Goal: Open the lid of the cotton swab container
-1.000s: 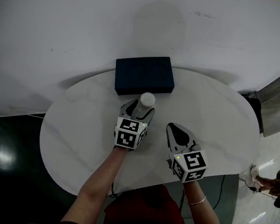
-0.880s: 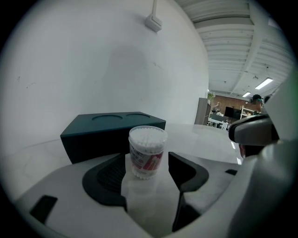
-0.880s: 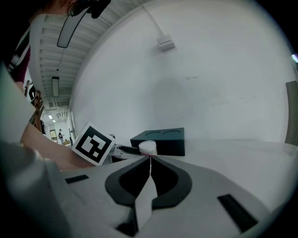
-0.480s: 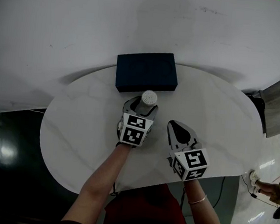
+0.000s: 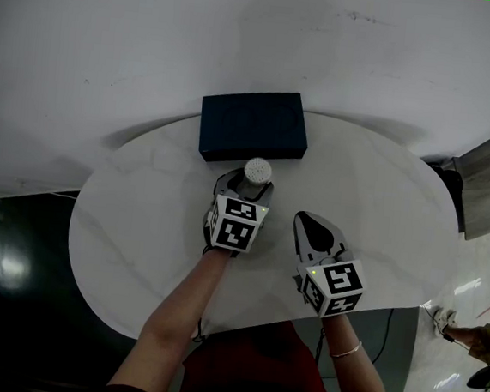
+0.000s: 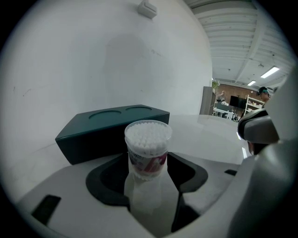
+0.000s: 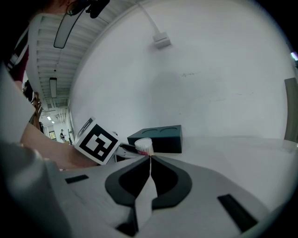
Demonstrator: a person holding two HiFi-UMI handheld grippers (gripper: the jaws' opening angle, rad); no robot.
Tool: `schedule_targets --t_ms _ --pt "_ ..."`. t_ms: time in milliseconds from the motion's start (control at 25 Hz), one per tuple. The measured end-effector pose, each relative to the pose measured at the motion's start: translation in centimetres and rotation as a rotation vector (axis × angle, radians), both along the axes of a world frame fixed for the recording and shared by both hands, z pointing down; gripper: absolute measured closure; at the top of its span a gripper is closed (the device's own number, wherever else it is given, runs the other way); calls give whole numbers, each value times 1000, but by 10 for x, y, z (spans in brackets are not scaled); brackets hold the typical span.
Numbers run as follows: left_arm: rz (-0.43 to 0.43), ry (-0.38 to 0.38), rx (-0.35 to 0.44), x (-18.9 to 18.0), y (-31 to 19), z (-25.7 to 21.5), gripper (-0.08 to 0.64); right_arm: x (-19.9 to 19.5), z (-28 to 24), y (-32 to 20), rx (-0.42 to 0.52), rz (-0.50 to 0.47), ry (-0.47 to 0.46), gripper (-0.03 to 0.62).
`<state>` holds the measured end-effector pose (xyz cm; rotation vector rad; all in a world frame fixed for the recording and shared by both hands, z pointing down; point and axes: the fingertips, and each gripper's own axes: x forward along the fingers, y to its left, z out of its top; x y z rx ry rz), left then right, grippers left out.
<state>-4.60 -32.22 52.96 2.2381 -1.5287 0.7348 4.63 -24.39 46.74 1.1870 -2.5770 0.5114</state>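
Note:
The cotton swab container (image 5: 258, 170) is a small clear tub with a red-and-white label, standing upright on the white marble table (image 5: 139, 224). Its white swab heads show through the top (image 6: 148, 135). My left gripper (image 5: 248, 182) is shut on the container's body, with a pad pressed on each side of it (image 6: 148, 172). My right gripper (image 5: 305, 218) rests to the right of it, shut with nothing between its jaws (image 7: 151, 160). From the right gripper view, the container (image 7: 144, 146) stands just beyond the shut tips, beside the left gripper's marker cube (image 7: 98, 142).
A dark teal box (image 5: 254, 124) with two round recesses in its top lies right behind the container, against the white wall. The table's rounded edge runs close to me. A person's feet (image 5: 473, 338) show on the floor at the far right.
The left gripper has rolled slightly, its marker cube shifting a little to the right with the container still held. The right gripper has stayed where it was.

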Motion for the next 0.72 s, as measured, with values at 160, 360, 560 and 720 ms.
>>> schedule_targets --t_ms 160,360,560,720 --pt "-10 3 -7 1 -4 1 295 3 -1 0 2 9 -4 575" --pt "-5 -4 -9 1 -4 1 295 6 1 1 -4 13 0 575" --pt "27 -7 4 5 1 -3 296 4 -1 5 3 4 6 575" --pt "82 -14 37 11 14 -19 298 3 -9 8 20 -7 12 575"
